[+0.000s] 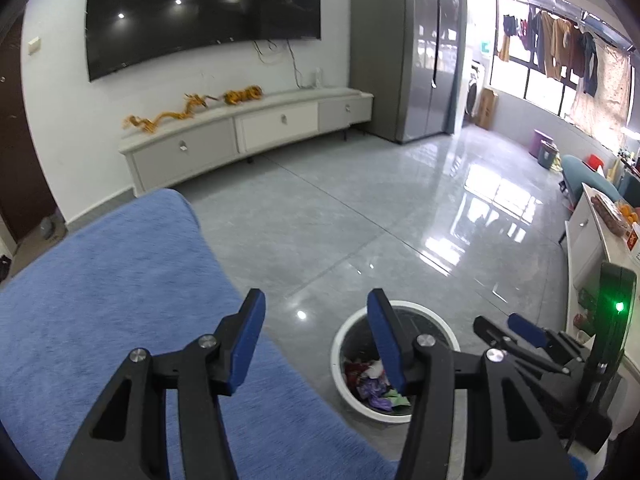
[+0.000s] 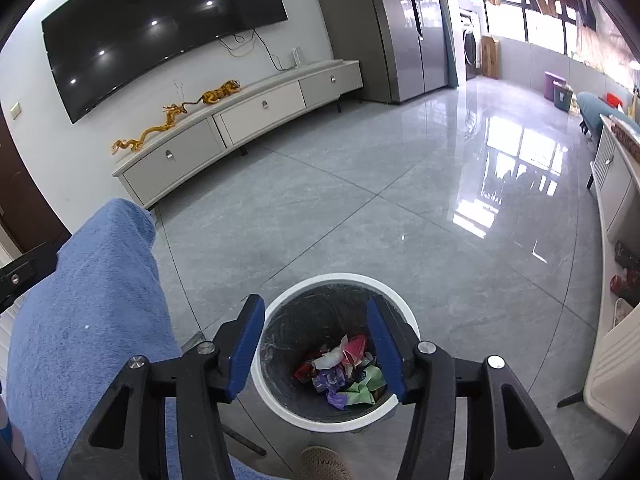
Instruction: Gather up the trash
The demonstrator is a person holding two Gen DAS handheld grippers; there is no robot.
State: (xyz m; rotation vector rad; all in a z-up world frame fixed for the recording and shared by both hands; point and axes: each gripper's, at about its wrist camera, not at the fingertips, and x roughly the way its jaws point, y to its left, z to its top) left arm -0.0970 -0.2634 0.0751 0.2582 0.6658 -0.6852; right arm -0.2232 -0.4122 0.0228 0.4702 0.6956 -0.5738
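Blue-padded left gripper (image 1: 316, 340) hangs with jaws parted and nothing between them, above the edge where the blue cloth (image 1: 100, 300) meets the grey tiled floor (image 1: 360, 220). Right gripper (image 2: 316, 344) likewise stands released and empty, poised directly over the white-rimmed bin (image 2: 276, 396); in the left wrist view the same bin (image 1: 340, 364) lies just right of the cloth edge, with the right gripper (image 1: 500, 330) near its far side, a green lamp (image 1: 619, 306) lit on its body. Crumpled trash (image 2: 344, 372) (red, white, purple and green wrappers) rests at the bottom of the bin, inside a dark liner. Printing on the wrappers is too small to read. A beige slipper (image 2: 324, 464) at the lower frame edge, just beside the bin, bears faint upside-down lettering that cannot be made out. Along the far wall: dark television (image 1: 200, 12), pale low cabinet (image 1: 248, 132) carrying golden dragon figures (image 1: 168, 114), grey refrigerator (image 1: 424, 52); no brand legible on any of them. Laundry (image 1: 560, 48) hangs at the window
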